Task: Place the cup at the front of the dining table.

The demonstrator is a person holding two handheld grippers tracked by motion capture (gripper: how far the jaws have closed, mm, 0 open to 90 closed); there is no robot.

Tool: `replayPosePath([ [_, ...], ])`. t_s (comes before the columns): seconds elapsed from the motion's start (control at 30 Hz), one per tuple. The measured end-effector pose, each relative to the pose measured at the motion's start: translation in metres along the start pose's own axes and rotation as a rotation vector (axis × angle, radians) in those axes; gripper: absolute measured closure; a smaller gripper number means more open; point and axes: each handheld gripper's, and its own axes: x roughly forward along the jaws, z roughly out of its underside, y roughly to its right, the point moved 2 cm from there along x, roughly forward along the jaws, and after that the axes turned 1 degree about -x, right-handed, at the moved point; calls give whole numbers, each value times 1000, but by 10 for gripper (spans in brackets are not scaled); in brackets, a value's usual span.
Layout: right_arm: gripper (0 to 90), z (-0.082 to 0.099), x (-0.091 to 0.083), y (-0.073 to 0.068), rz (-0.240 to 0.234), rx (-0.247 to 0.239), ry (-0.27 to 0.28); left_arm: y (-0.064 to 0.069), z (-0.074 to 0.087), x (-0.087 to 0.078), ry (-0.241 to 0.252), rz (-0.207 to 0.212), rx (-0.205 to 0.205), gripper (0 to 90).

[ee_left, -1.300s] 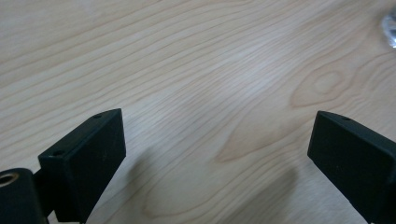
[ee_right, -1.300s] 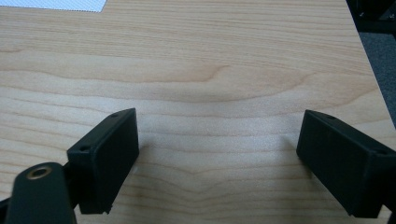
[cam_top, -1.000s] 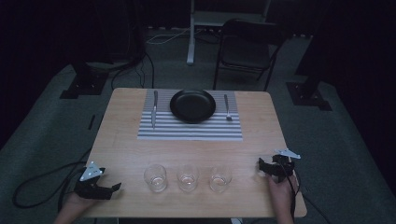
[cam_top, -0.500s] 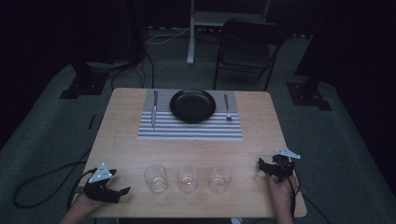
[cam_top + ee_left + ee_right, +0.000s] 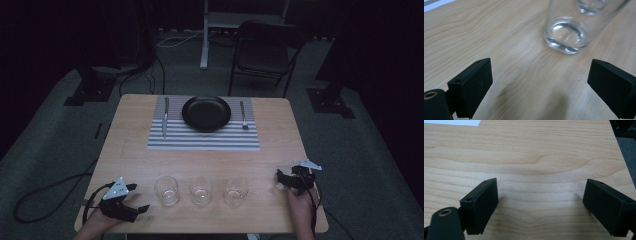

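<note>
High view: three empty glasses stand in a row near my edge of the counter (image 5: 130, 150). My left tongs (image 5: 131, 199) sit just beside the leftmost glass (image 5: 166, 190), not touching it. My right tongs (image 5: 281, 179) rest at the right edge, well apart from the rightmost glass (image 5: 236, 190). Farther back, a striped mat (image 5: 202, 141) carries a black plate (image 5: 206, 113), a knife (image 5: 165, 116) and a fork (image 5: 243, 115).

Left tongs view: the jaws have just been closing a little but stand apart with bare wood between them; the leftmost glass (image 5: 566, 30) lies ahead and off to the right of centre. Right tongs view: the jaws stand wide apart over bare wood, gripping nothing.

Step in hand, as I judge it: approach and grasp the leftmost glass with the left tongs.

Notes for doing it well:
- Shift the aim so the glass sits centred between the pads before advancing.
- Reopen wider than the glass wall; the present gap looks tight.
- Grip mid-height, level, and close gently; smooth glass may slip or tip.
- Keep clear of the middle glass (image 5: 200, 190).
</note>
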Motion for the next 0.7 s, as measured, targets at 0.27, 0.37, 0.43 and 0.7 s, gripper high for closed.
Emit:
replayPosePath([
  [0.27,124,0,0,0,0,0,0,9,-5,9,9,22,26,64],
  [0.37,124,0,0,0,0,0,0,12,-8,12,16,39,29,63],
  [0.43,124,0,0,0,0,0,0,15,-10,15,12,39,40,64],
  [0.7,124,0,0,0,0,0,0,20,-16,21,33,46,49,64],
])
